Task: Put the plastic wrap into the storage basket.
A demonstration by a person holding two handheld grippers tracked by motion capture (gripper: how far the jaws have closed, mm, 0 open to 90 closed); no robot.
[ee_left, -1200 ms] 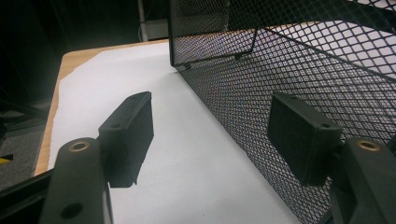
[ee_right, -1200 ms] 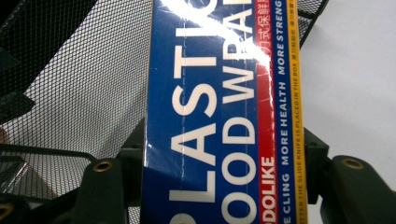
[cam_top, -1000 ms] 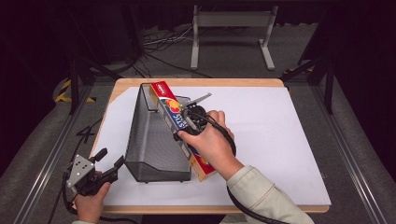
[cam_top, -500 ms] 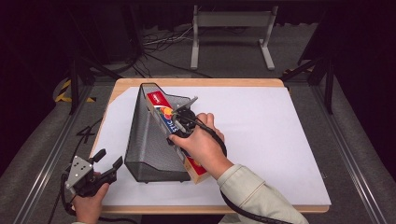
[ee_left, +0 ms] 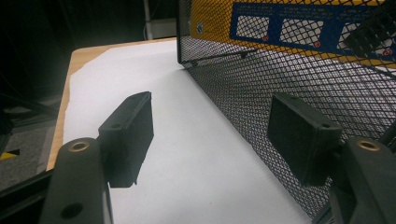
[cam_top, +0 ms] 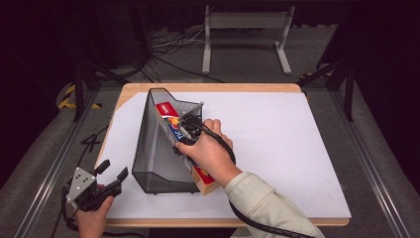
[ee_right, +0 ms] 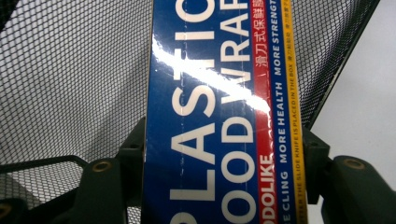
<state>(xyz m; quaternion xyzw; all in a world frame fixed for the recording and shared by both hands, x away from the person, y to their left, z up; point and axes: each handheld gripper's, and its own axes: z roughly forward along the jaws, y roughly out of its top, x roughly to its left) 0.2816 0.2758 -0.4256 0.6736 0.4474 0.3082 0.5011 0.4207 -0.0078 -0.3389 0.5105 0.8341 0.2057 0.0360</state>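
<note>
From above, our right tongs (cam_top: 184, 130) hold the box (cam_top: 198, 173) slanted inside the mesh rack (cam_top: 158, 158) on the desk (cam_top: 287, 148). Our left tongs (ee_left: 210, 135) gape wide beside the rack. Up close, the box (ee_right: 219, 112) sits clamped across its width; it seems light, stiff, glossy, perhaps slippery.

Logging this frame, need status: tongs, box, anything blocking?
Right tongs shut on plastic wrap box, box partway inside mesh file holder. Left tongs open, empty, beside holder's mesh wall. Nothing in the way.
</note>
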